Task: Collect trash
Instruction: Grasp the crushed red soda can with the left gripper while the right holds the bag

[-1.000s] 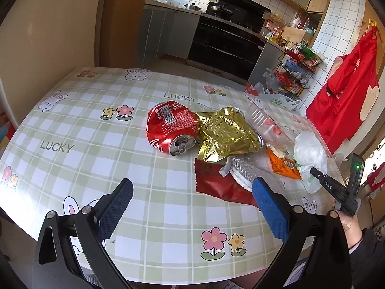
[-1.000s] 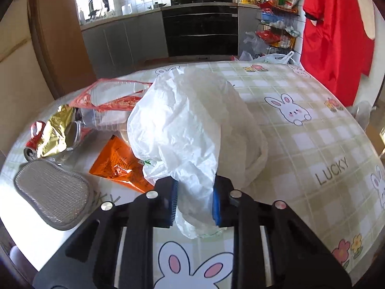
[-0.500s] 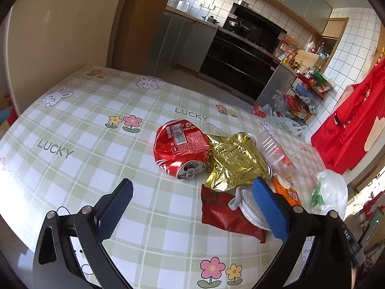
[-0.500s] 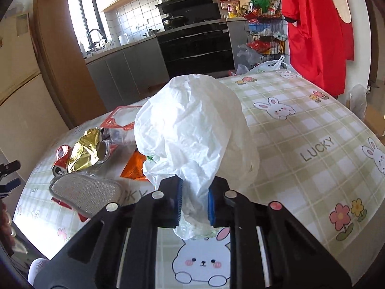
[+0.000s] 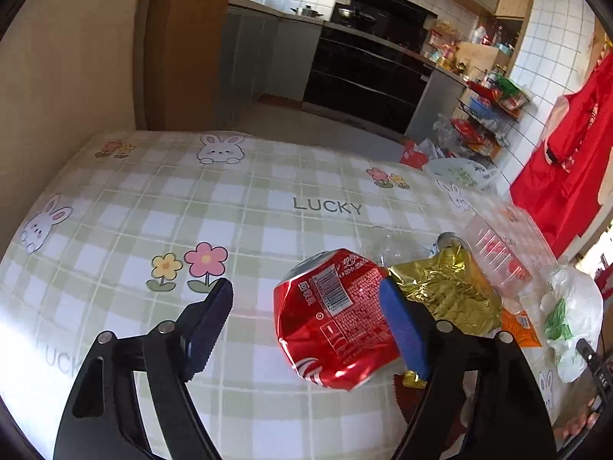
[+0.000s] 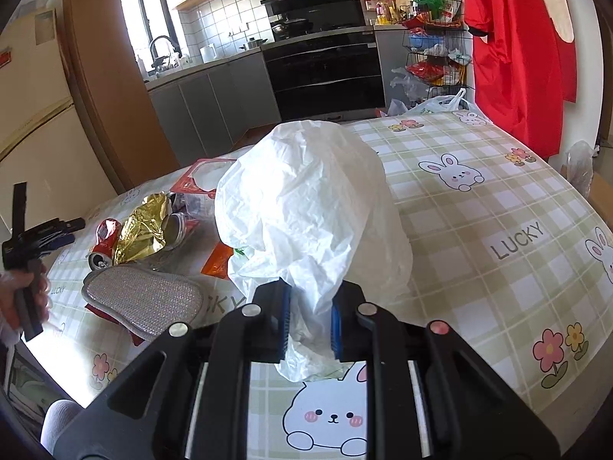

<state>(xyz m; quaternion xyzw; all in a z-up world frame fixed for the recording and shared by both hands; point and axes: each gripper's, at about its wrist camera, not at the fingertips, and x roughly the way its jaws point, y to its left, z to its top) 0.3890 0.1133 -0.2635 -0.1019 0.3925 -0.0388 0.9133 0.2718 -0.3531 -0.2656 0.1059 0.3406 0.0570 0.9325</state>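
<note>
Left gripper (image 5: 306, 322) moved in around crushed can (image 5: 333, 322) on table (image 5: 268, 191), jaws narrowing, untouching. Right gripper (image 6: 309, 318) pinching bag (image 6: 310, 207). Risk: dented can slipping sideways.

left claw (image 5: 306, 324): held tilted downward, jaws spread wide and just narrowed, crushed red can (image 5: 333, 318) partly between them, untouched by the left pad | right claw (image 6: 309, 316): angled downward, jaws drawn close, clamped on white plastic bag (image 6: 310, 211) | person's hand (image 6: 23, 295): seen at left edge of right wrist view, wrapped round the left claw's grip
</note>
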